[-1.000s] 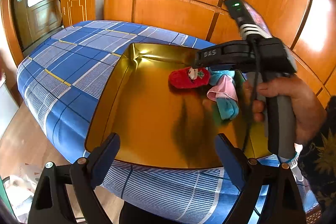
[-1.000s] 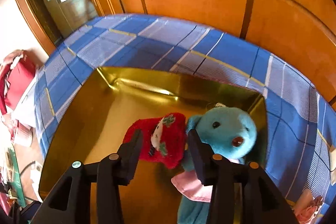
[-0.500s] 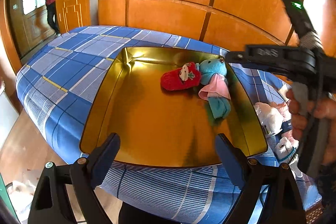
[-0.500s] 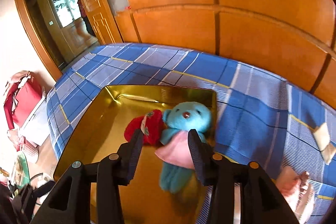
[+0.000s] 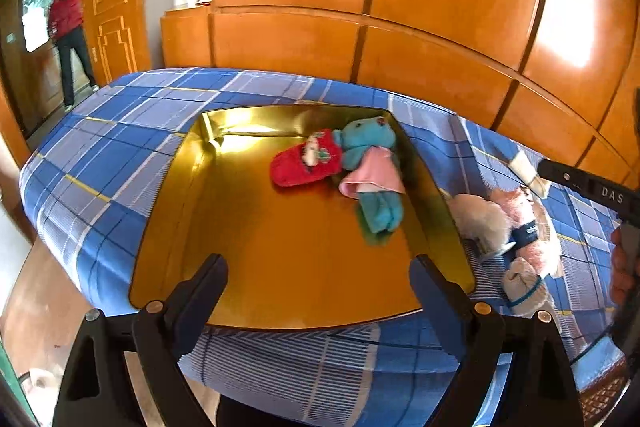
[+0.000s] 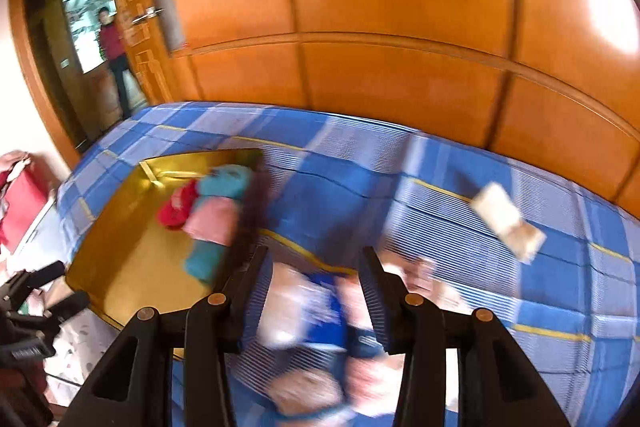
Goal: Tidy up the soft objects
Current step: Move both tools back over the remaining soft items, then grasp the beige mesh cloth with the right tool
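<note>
A gold tray [image 5: 256, 267] lies on the blue plaid bed. In its far right corner lie a red plush [image 5: 304, 163] and a teal bear in a pink dress [image 5: 370, 171]; both also show blurred in the right wrist view, red plush [image 6: 176, 209], bear [image 6: 216, 215]. A pink and white plush with a blue band [image 5: 520, 227] lies on the bed right of the tray. My left gripper [image 5: 318, 279] is open and empty over the tray's near edge. My right gripper [image 6: 312, 283] is open above that pink plush [image 6: 320, 327], which is blurred.
A small beige tag-like item [image 6: 506, 221] lies on the bed [image 5: 120, 155] to the right. Wooden wardrobe panels [image 5: 400, 7] stand behind the bed. A person in red [image 5: 68, 35] stands in the doorway at the far left.
My right gripper has swung right, away from the tray, and now hangs over the pink plush on the bed. The left view has pulled back slightly.
</note>
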The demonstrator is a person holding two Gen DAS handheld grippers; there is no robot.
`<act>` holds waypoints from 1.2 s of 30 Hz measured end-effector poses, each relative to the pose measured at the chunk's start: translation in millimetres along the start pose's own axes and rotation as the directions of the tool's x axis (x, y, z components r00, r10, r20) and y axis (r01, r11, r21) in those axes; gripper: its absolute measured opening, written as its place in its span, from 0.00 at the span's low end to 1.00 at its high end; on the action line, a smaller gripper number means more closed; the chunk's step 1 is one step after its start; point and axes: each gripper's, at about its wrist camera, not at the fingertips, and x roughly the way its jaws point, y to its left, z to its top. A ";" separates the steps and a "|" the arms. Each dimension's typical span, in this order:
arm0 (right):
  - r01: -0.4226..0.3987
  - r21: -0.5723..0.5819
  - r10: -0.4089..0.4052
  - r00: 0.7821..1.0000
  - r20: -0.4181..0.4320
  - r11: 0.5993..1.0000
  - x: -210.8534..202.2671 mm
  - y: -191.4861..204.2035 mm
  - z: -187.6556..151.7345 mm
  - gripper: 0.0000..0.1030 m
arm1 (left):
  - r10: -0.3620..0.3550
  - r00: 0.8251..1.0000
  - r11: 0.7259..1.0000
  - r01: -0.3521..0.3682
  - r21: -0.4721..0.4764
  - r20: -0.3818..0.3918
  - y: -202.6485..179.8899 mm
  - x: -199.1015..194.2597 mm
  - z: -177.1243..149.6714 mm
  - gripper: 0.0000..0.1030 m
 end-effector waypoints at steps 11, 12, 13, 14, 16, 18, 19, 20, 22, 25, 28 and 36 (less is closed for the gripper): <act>0.215 0.207 -0.221 0.975 0.009 0.954 -32.6 -117.3 -41.3 0.43 | -0.093 0.995 0.990 0.095 0.101 -0.025 -45.5 1.5 2.7 0.90; 0.238 0.239 -0.247 0.969 0.009 0.941 -34.3 -128.1 -45.4 0.43 | -0.109 0.994 0.987 0.111 0.115 -0.024 -51.7 0.5 3.2 0.90; 0.252 0.270 -0.264 0.965 0.008 0.929 -35.8 -137.4 -49.2 0.43 | -0.123 0.992 0.984 0.125 0.126 -0.024 -57.5 -0.9 3.9 0.90; 0.264 0.306 -0.278 0.961 0.003 0.915 -36.6 -146.9 -52.8 0.43 | -0.141 0.990 0.980 0.144 0.136 -0.030 -63.6 -1.6 4.7 0.90; 0.261 0.409 -0.281 0.960 -0.012 0.875 -37.8 -167.8 -59.2 0.43 | -0.189 0.980 0.969 0.196 0.148 -0.057 -78.4 -0.4 7.1 0.90; 0.241 0.466 -0.274 0.962 0.003 0.851 -41.7 -179.5 -62.0 0.43 | -0.237 0.967 0.953 0.250 0.171 -0.093 -95.0 2.8 7.5 0.90; 0.246 0.476 -0.282 0.959 0.005 0.845 -44.2 -181.7 -63.8 0.43 | -0.242 0.965 0.948 0.257 0.186 -0.100 -102.3 3.9 6.9 0.88; 0.250 0.484 -0.289 0.957 0.007 0.838 -46.0 -183.6 -64.7 0.43 | -0.256 0.960 0.939 0.274 0.209 -0.111 -112.8 5.0 5.6 0.88; 0.236 0.496 -0.279 0.960 0.013 0.835 -48.3 -186.3 -65.7 0.43 | -0.331 0.929 0.898 0.364 0.247 -0.167 -135.4 10.3 1.3 0.87; 0.222 0.499 -0.266 0.964 0.017 0.838 -49.2 -187.1 -66.4 0.43 | -0.366 0.901 0.859 0.423 0.289 -0.232 -164.5 21.6 -6.9 0.81; 0.216 0.490 -0.263 0.964 0.029 0.844 -49.5 -184.0 -64.8 0.43 | -0.359 0.895 0.838 0.433 0.331 -0.264 -189.6 35.1 -17.3 0.74; 0.181 0.501 -0.228 0.973 0.033 0.846 -47.8 -184.7 -65.4 0.44 | -0.264 0.940 0.849 0.334 0.411 -0.217 -217.5 75.5 -37.7 0.76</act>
